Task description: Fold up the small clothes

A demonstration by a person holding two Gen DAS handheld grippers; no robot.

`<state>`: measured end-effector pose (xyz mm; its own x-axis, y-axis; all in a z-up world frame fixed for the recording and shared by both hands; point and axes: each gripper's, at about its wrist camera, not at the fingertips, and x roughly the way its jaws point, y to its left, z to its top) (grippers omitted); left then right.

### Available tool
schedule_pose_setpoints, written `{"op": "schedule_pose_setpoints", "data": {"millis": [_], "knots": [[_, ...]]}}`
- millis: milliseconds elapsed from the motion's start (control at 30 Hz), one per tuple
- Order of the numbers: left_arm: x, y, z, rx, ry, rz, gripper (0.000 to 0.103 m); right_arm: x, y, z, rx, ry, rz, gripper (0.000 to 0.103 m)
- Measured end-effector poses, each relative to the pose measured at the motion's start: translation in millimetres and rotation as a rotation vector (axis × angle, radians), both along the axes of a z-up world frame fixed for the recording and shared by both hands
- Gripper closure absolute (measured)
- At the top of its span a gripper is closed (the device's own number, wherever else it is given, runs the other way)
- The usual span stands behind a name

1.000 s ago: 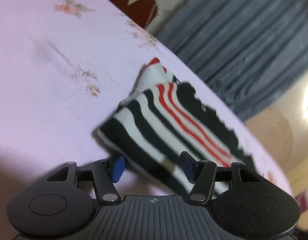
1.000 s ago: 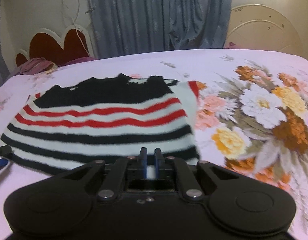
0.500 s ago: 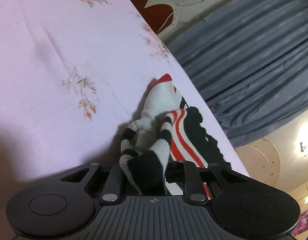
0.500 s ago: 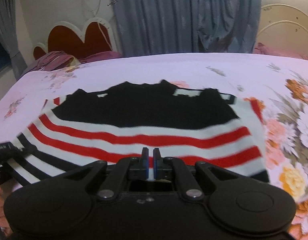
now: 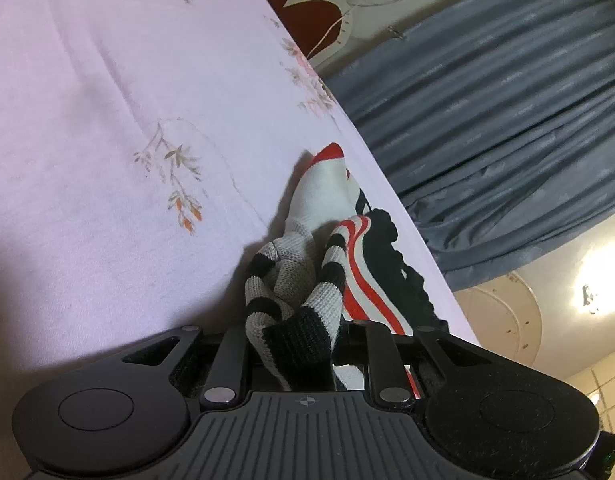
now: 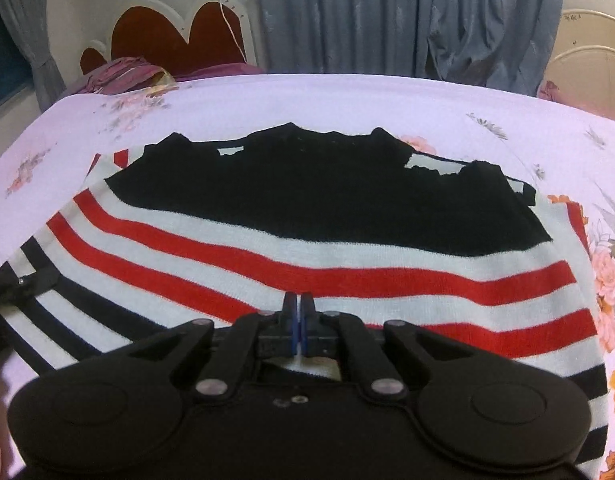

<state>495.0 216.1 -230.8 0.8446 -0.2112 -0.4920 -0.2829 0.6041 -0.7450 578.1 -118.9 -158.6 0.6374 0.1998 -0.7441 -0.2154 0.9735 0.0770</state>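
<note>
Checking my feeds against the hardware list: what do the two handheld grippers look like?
Both are matte black. The left gripper has a ribbed grey-black top plate with a small crosshair mark, two round side bosses, silver pivot pins and linkage arms. The right gripper has a smooth black body, the same bosses and pins, and blue pads on its narrow fingers.

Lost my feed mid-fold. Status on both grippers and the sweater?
Left gripper shut on bunched sweater edge. Right gripper shut on near hem. Sweater spread on bedsheet. Nothing in the way.
</note>
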Motion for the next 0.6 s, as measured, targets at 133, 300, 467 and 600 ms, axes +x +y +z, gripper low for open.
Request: {"op": "schedule_pose_setpoints", "data": {"millis": [133,300,467,600], "knots": [[-1,-8,14,0.054,-0.006,-0.001,0.085,2,-2,0,0.021,0.007,-0.004,0.103],[1,-34,54,0.182,-0.051,-0.044,0.086,2,-14,5,0.078,0.024,0.009,0.103],[6,-90,105,0.29,-0.114,-0.123,0.086,-5,-60,25,0.201,-0.005,-0.055,0.096],[17,-163,136,0.404,-0.139,-0.241,0.086,-18,-109,43,0.276,-0.05,-0.128,0.096]]}}
